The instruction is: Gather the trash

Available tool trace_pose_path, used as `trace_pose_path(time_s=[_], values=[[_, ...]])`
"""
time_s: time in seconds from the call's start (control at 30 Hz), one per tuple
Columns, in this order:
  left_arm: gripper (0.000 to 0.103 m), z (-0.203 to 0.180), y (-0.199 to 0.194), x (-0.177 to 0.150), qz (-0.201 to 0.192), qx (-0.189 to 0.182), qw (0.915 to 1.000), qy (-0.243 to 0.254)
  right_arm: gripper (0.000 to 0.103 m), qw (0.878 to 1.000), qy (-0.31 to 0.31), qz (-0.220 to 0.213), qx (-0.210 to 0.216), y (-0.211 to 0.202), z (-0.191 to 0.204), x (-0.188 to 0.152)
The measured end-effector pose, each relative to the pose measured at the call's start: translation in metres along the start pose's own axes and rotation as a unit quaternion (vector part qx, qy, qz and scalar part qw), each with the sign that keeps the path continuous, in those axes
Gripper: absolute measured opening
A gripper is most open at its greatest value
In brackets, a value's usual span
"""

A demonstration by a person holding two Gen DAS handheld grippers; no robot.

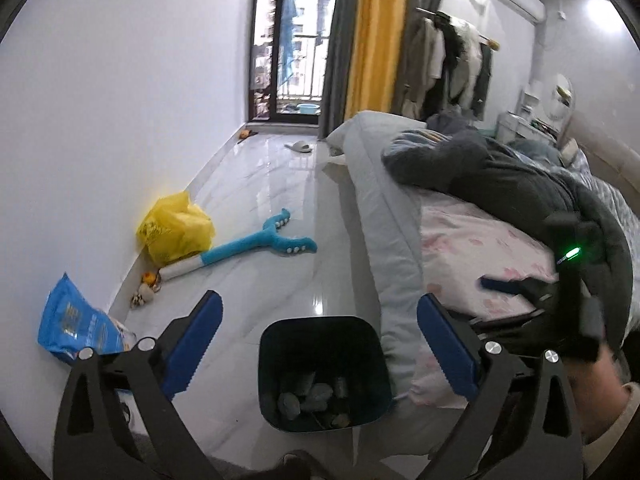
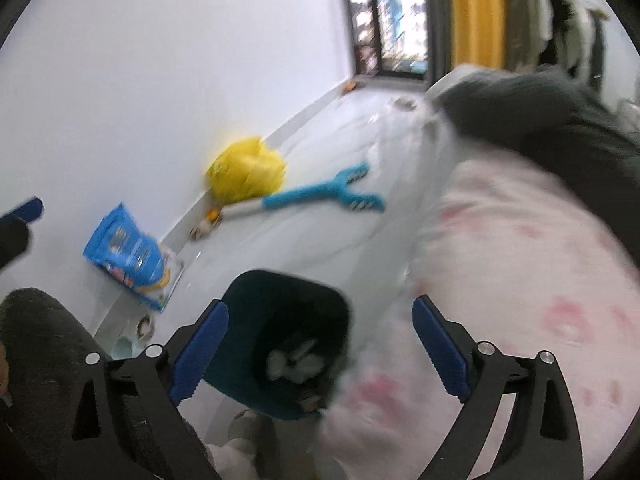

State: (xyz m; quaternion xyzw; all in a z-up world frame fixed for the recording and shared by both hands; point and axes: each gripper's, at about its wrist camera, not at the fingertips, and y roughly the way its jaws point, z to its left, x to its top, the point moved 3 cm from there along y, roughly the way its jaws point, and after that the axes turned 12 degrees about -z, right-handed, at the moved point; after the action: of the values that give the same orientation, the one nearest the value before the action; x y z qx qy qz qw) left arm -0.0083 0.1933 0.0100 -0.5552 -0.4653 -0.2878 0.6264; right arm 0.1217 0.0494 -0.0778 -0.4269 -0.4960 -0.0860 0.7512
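Step in hand: judged a drop-off at the bin (image 1: 324, 372); both claws stand empty above it.
Left gripper (image 1: 320, 344): jaws spread wide, nothing between them.
Right gripper (image 2: 320, 350): jaws spread wide, nothing held.
Trash (image 1: 308, 396): crumpled pieces lie inside the bin, on the floor beside the bed (image 1: 472, 248).
Next move: likely the blue bag (image 1: 76, 324) or yellow bag (image 1: 176, 228) along the wall; needs a reach across the floor.
Writing: print on the blue bag, illegible.
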Motion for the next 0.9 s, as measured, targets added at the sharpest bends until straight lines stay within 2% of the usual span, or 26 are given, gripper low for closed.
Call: trace_pose_path(time_s=[0.2, 0.33, 0.47, 0.57, 0.73, 0.9], values=[[0.100, -0.030, 0.000, 0.006, -0.036, 0.002, 0.9993, 0.012, 0.100, 0.995, 0.008, -0.070, -0.063, -0.087, -0.057, 0.005], [0.100, -0.056, 0.006, 0.008, -0.048, -0.040, 0.9981, 0.002, 0.100, 0.989, 0.012, -0.099, -0.107, -0.133, -0.088, -0.001], [0.100, -0.090, 0.013, 0.002, -0.049, -0.068, 0.9962, 0.023, 0.100, 0.979, 0.030, -0.125, -0.156, -0.180, -0.127, -0.015], [0.100, -0.110, 0.019, -0.004, -0.043, -0.087, 0.9948, 0.032, 0.100, 0.974, 0.061, -0.140, -0.168, -0.211, -0.156, -0.025], [0.100, -0.134, 0.025, -0.012, -0.042, -0.101, 0.9933, 0.038, 0.100, 0.969, 0.073, -0.155, -0.177, -0.249, -0.189, -0.043], [0.100, -0.150, 0.029, -0.014, -0.041, -0.112, 0.9923, 0.033, 0.100, 0.968, 0.089, -0.160, -0.171, -0.265, -0.204, -0.055]])
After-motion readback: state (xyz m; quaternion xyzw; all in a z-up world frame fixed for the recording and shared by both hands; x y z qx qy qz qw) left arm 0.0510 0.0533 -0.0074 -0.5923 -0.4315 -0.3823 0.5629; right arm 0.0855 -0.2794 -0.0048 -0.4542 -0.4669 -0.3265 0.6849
